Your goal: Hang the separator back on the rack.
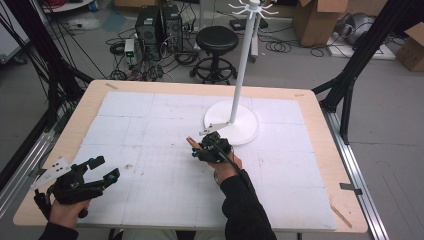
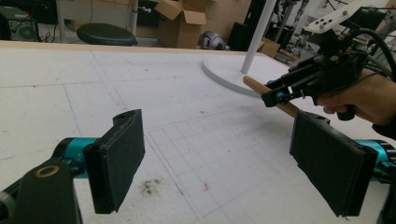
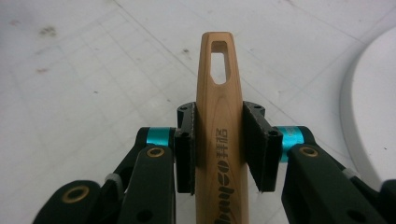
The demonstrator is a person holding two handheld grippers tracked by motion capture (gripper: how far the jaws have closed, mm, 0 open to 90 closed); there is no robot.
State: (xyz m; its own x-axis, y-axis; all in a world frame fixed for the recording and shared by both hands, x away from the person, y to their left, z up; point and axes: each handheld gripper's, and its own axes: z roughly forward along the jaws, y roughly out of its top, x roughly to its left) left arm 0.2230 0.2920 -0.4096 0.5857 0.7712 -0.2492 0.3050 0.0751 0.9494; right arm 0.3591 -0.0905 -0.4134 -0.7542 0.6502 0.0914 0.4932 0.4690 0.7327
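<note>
A light wooden handle (image 3: pixel 218 107) with a slot near its tip and dark printed lettering is clamped between the pads of my right gripper (image 3: pixel 218 151). In the high view the right gripper (image 1: pixel 201 148) sits mid-table beside the stand base, with the handle tip (image 1: pixel 191 141) poking out to the left. My left gripper (image 1: pixel 106 168) hovers at the table's near left corner, jaws wide apart and nothing between them. In the left gripper view its pads (image 2: pixel 116 158) frame the bare mat, with the right gripper (image 2: pixel 276 95) and the wooden handle (image 2: pixel 254 85) beyond.
A white stand with a round base (image 1: pixel 240 131), a tall pole (image 1: pixel 243 60) and hooks on top (image 1: pixel 252 7) rises at centre right. A white gridded mat (image 1: pixel 150 125) covers the wooden table. A black stool (image 1: pixel 216 40), computers and cardboard boxes lie behind.
</note>
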